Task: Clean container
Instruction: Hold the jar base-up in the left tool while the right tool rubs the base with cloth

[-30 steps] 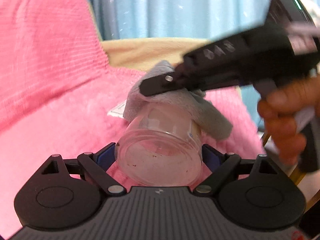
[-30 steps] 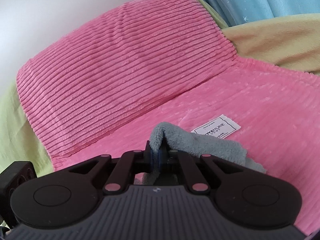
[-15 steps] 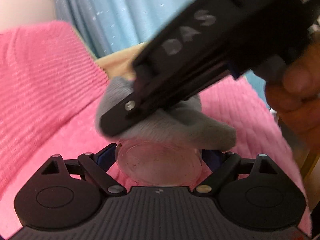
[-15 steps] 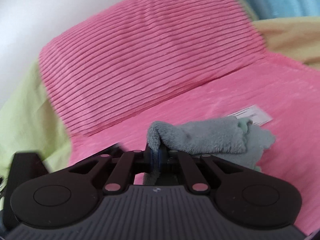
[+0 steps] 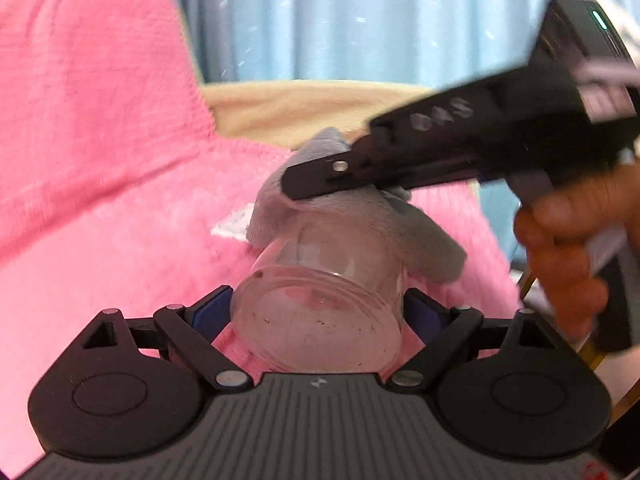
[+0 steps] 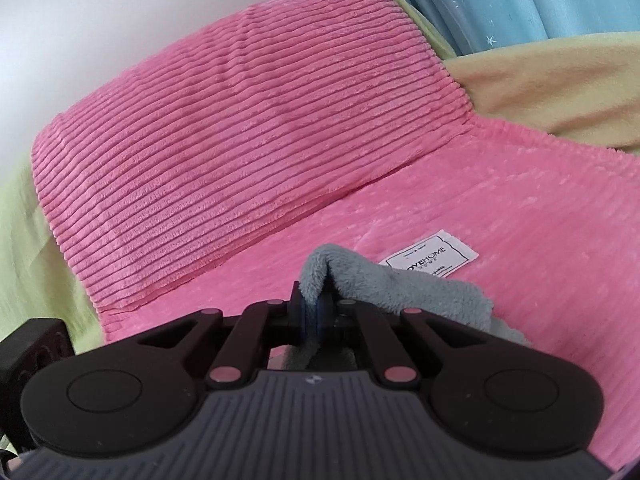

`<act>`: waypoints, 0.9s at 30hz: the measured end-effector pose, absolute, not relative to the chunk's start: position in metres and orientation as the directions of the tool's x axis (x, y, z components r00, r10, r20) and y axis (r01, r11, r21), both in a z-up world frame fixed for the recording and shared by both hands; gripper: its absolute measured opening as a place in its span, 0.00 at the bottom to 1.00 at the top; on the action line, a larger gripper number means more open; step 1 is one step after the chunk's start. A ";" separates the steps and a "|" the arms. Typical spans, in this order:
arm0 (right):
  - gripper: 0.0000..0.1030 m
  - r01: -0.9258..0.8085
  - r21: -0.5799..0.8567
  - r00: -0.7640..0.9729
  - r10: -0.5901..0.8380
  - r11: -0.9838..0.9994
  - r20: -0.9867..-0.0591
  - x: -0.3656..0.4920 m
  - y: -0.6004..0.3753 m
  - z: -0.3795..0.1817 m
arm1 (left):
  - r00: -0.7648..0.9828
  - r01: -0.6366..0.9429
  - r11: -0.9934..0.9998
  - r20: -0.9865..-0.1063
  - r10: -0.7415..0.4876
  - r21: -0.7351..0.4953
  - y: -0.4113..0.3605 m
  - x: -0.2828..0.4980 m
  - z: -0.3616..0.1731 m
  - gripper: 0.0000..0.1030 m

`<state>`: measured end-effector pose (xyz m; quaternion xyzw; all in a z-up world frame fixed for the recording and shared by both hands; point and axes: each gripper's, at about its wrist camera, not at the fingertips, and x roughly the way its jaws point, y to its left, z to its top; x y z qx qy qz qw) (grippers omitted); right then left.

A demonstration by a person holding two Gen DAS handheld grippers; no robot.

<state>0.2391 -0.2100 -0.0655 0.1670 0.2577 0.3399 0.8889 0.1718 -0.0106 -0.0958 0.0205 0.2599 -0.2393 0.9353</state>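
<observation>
A clear plastic container with dark specks inside lies sideways between the blue pads of my left gripper. The pads touch its sides while the jaws are opening. A grey fluffy cloth lies draped over the container's far end. My right gripper, held by a person's hand, is shut on this cloth and presses it onto the container from above. In the right wrist view the right gripper pinches a fold of the cloth; the container is hidden there.
A pink ribbed cushion leans at the back on a pink blanket with a white label. A blue curtain hangs behind. Beige fabric lies at the right and green fabric at the left.
Half a second ago the right gripper and cloth were close over the container's near part; now they have drawn back to its far end, as one second ago.
</observation>
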 end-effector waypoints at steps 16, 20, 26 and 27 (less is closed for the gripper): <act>0.02 -0.639 0.456 0.512 0.785 0.620 -0.350 0.224 -0.186 -0.061 | 0.837 0.463 0.820 -0.471 -0.280 0.336 -0.045 0.153 -0.103 0.87; 0.02 -0.538 0.471 0.618 0.707 0.699 -0.343 0.235 -0.206 -0.063 | 0.837 0.466 0.815 -0.471 -0.279 0.346 -0.047 0.151 -0.102 0.87; 0.02 -0.536 0.453 0.632 0.695 0.712 -0.343 0.234 -0.207 -0.064 | 0.804 0.473 0.861 -0.491 -0.337 0.184 -0.032 0.157 -0.098 0.88; 0.02 -0.537 0.451 0.633 0.694 0.713 -0.343 0.234 -0.206 -0.063 | 0.793 0.472 0.872 -0.494 -0.355 0.131 -0.026 0.160 -0.097 0.89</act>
